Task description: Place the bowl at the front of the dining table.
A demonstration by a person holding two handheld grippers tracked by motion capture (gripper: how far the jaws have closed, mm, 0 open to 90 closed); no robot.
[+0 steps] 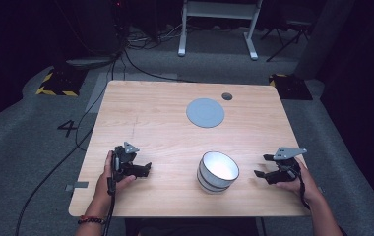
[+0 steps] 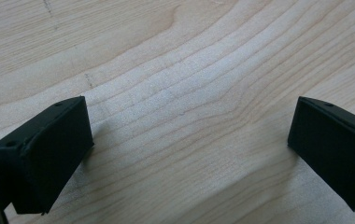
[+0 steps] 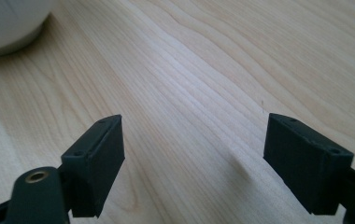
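A white bowl [image 1: 218, 171] with dark stripes on its side stands upright on the wooden table [image 1: 155, 123], near the front edge. My right gripper [image 1: 263, 165] rests just to the bowl's right, pointing toward it, jaws wide apart. In the right gripper view the gripper [image 3: 194, 135] is open over bare wood, with the bowl's [image 3: 7, 23] base at the top left. My left gripper [image 1: 143, 169] lies on the table well left of the bowl. The left gripper view has this gripper [image 2: 189, 126] open, with nothing but wood grain between the jaws.
A flat grey round plate [image 1: 205, 112] lies at the table's far middle, with a small dark disc [image 1: 227, 96] behind it to the right. Cables run over the grey floor [image 1: 42, 147] on the left. A white frame [image 1: 219, 24] stands beyond the table.
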